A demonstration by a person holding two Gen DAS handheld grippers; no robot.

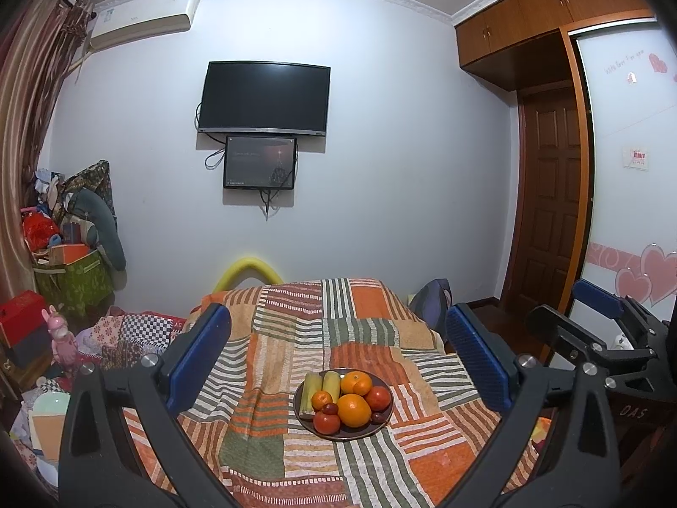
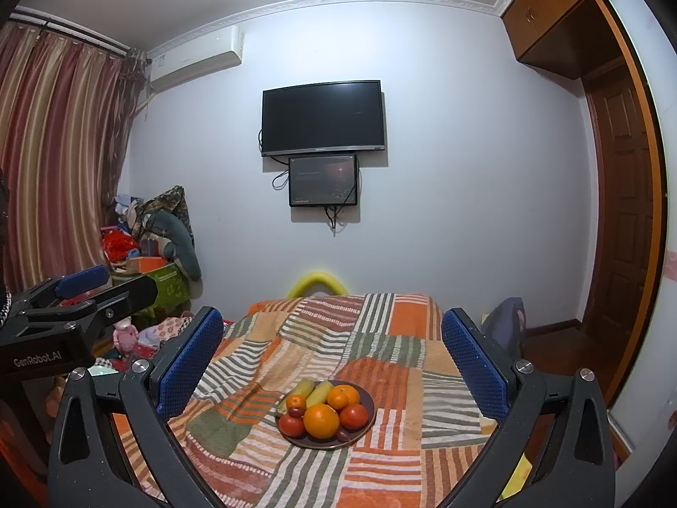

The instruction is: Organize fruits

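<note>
A dark round plate [image 1: 383,425] [image 2: 367,427] sits on the striped patchwork cloth [image 1: 296,338] [image 2: 338,338] and holds fruit: a large orange [image 1: 353,409] [image 2: 321,420], smaller oranges [image 1: 355,382] [image 2: 343,397], red tomatoes [image 1: 378,398] [image 2: 353,416] and two yellow-green corn pieces [image 1: 332,385] [image 2: 319,393]. My left gripper [image 1: 338,355] is open and empty, held above and in front of the plate. My right gripper [image 2: 332,355] is open and empty, likewise short of the plate. Each gripper shows at the edge of the other's view, the right one [image 1: 601,321] and the left one [image 2: 84,292].
The cloth covers a raised surface that drops off at its left and right edges. A yellow foam arc [image 1: 247,273] stands behind it. Piled bags and boxes [image 1: 72,245] fill the left corner. A TV [image 1: 264,97] hangs on the wall; a wooden door [image 1: 550,194] is at right.
</note>
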